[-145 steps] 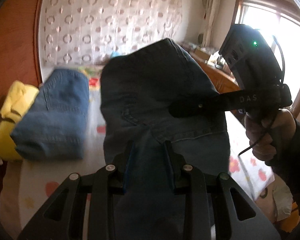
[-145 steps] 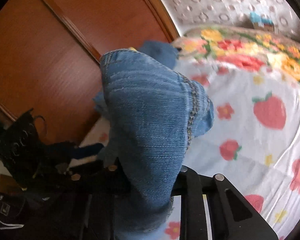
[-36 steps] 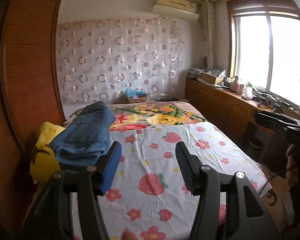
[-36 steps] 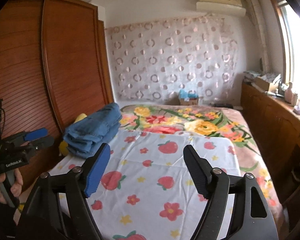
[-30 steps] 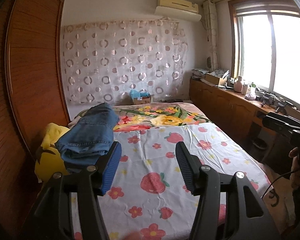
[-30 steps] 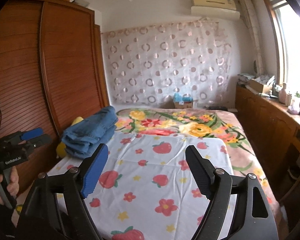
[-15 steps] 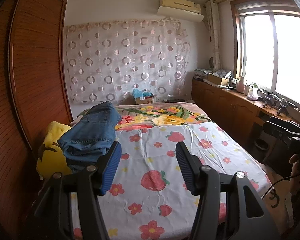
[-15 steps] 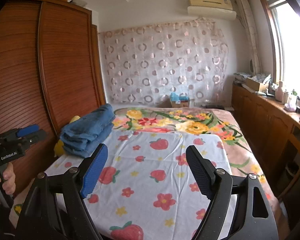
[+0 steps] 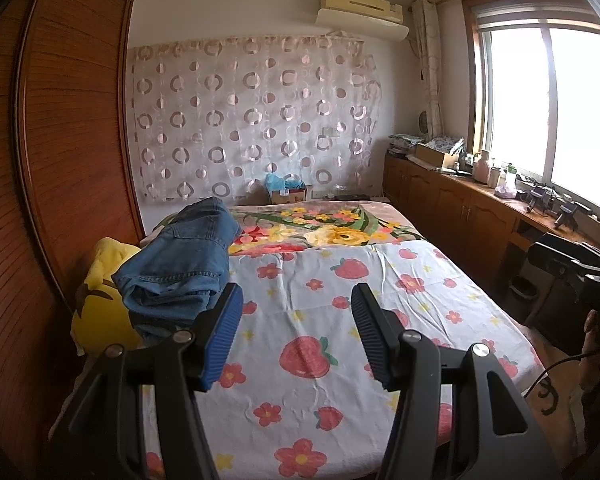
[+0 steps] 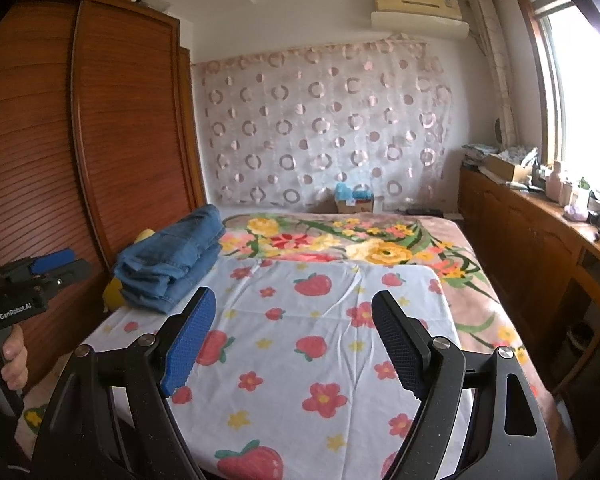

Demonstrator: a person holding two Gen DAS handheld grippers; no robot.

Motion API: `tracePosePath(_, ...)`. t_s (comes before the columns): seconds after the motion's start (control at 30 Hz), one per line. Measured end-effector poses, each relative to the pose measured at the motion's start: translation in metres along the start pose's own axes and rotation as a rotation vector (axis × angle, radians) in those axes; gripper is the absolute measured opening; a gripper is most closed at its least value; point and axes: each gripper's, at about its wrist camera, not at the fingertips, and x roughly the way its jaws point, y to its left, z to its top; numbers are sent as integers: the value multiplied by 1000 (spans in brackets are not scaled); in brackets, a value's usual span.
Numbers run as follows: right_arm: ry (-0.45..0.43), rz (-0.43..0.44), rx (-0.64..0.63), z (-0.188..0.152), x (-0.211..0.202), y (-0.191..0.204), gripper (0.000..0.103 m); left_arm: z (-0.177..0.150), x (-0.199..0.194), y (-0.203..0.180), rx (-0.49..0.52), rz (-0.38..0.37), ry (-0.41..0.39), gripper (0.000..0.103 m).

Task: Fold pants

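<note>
Folded blue jeans (image 9: 180,264) lie stacked at the bed's left side, partly on a yellow cushion (image 9: 100,300); they also show in the right wrist view (image 10: 172,260). My left gripper (image 9: 296,332) is open and empty, held back above the bed's near end. My right gripper (image 10: 292,340) is open and empty, also back from the bed. Each gripper shows at the edge of the other's view, the right one (image 9: 580,276) and the left one (image 10: 40,276).
The bed has a white strawberry-print sheet (image 9: 340,320) over a floral blanket (image 9: 332,228). A wooden wardrobe (image 9: 60,160) runs along the left. Low wooden cabinets (image 9: 460,204) with clutter stand under the window on the right. A box (image 9: 286,192) sits beyond the bed.
Earlier both grippers were shut on the jeans; now the jeans lie on the stack and both grippers are open. Over the last second both have drawn back slightly from the bed.
</note>
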Motion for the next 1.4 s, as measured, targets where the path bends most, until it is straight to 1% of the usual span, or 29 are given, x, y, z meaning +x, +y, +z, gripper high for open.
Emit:
tracePosePath(0.3,-1,-2,-1,-1,-2,-3,82,1,0,1,-2,-1,1,56)
tracePosePath(0.57,-6,-22,-4,-2,-14,-13,82,-3,1,-1,-4,1,-3,56)
tracePosePath(0.77,-7,-25,-5,2,-12,-13,82,-2,1,0,-5,2,-1,56)
tracePosePath(1.4,-9,-26,-7,2,-14,-16,82,-2,0,2,-7,4,-1,56)
